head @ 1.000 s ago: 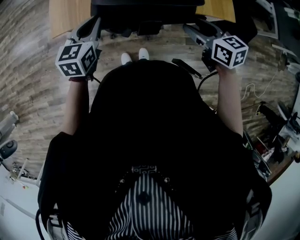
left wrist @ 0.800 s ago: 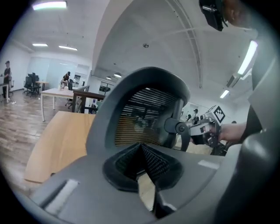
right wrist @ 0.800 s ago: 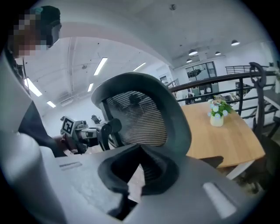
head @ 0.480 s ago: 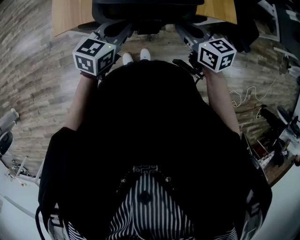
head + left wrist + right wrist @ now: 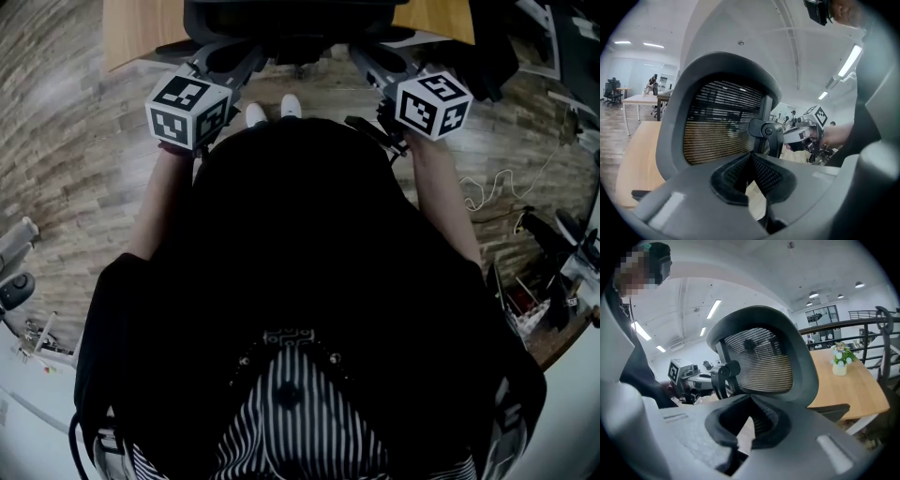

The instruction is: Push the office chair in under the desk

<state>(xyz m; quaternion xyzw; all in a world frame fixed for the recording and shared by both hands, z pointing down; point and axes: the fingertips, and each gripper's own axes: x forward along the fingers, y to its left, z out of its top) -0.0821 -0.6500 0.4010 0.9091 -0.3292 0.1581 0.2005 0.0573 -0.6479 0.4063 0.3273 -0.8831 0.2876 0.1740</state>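
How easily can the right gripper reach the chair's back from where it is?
Probably yes, easily. The right gripper, jaws shut, points at the chair back, which is close ahead with nothing between them. I cannot tell whether they touch.

No legible writing in any view.
The only printed marks are black-and-white square code patterns on the left marker cube (image 5: 187, 111) and the right marker cube (image 5: 432, 103). They are blocky shapes with no letters or digits. A small pale pattern on the person's dark garment (image 5: 288, 337) is too small and blurred to tell whether it is lettering. No label, brand or number can be made out in either gripper view.
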